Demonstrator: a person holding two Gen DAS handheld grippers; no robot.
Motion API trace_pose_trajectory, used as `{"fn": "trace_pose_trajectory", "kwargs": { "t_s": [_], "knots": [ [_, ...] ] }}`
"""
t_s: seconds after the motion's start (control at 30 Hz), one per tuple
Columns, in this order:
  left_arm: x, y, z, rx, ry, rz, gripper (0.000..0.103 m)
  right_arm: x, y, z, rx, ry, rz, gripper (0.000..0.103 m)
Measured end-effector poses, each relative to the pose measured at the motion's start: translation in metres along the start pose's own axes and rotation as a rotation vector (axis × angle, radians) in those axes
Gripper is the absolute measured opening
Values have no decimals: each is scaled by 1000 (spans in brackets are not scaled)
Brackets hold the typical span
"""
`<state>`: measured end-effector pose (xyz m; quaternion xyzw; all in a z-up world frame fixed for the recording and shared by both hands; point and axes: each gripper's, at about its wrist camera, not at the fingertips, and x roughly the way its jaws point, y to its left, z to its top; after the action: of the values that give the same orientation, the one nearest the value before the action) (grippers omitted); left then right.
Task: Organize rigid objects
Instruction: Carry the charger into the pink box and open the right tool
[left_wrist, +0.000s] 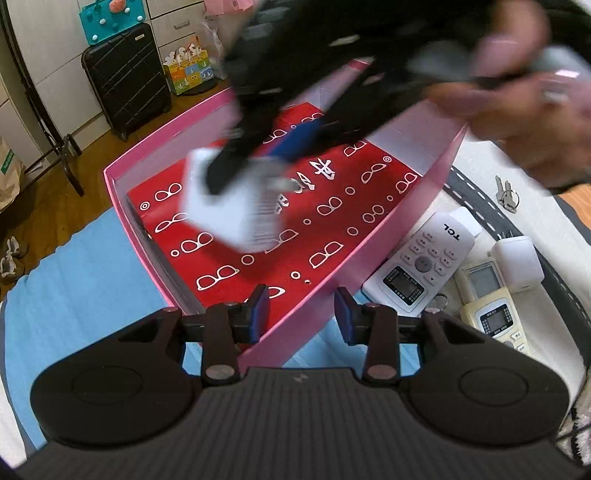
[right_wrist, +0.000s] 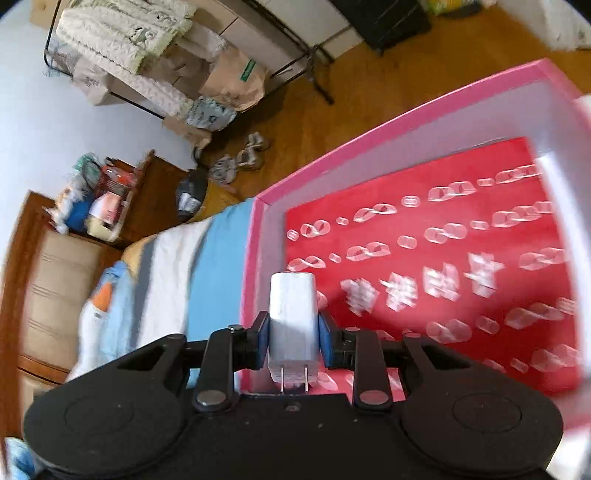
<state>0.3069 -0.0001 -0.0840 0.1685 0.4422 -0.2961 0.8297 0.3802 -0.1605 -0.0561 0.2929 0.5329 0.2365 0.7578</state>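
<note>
Now: placing white charger (right_wrist: 293, 325) into pink box (right_wrist: 406, 110).
Right gripper (right_wrist: 293, 341) clamping charger, lower centre, over box edge; left gripper (left_wrist: 301, 314) spread, empty. Next: lower, release on red liner (right_wrist: 461, 332).

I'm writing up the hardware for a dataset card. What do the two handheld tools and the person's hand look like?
Both match: the left tool and right tool have a matte black ribbed body, two round black side housings, black linkage arms with silver rivets, and blue pads on the fingers. No cables show. The bare hand, blurred, appears to wear a ring.
</note>
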Motion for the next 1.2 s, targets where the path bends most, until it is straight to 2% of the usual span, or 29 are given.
{"fn": "trace_pose_trajectory", "kwargs": {
  "t_s": [0.1, 0.2, 0.33, 0.47, 0.53, 0.63, 0.77, 0.93, 1.1, 1.17, 1.2],
  "knots": [
    [-1, 0, 0, -4, -2, -5, 37, 26, -2, 12, 15, 10, 51, 32],
    [-1, 3, 0, -4, -5, -10, 37, 47, 1, 22, -36, 0, -13, 32],
    [-1, 7, -1, -12, -10, -17, 37, 68, -5, 30, -79, 38, -140, 32],
    [-2, 9, 0, -18, -10, -27, 37, 69, -6, 35, -86, 58, -162, 33],
    [-2, 10, 0, -17, -8, -26, 37, 66, -1, 36, -123, 41, -237, 53],
    [-2, 10, -2, -11, -10, -23, 37, 43, 10, 33, -189, -4, -269, 60],
    [0, 8, -3, -15, -7, -22, 37, -13, 23, 11, -247, -102, -275, 64],
    [1, 6, -3, -10, -3, -18, 37, -91, 27, -41, -312, -213, -278, 67],
    [1, 5, -2, -6, 1, -8, 37, -125, 35, -104, -398, -205, -289, 67],
    [1, 4, -2, -4, 2, -5, 37, -125, 32, -126, -369, -178, -268, 68],
    [1, 4, -1, -5, 4, -5, 37, -122, 29, -137, -315, -146, -240, 70]
  ]
}}
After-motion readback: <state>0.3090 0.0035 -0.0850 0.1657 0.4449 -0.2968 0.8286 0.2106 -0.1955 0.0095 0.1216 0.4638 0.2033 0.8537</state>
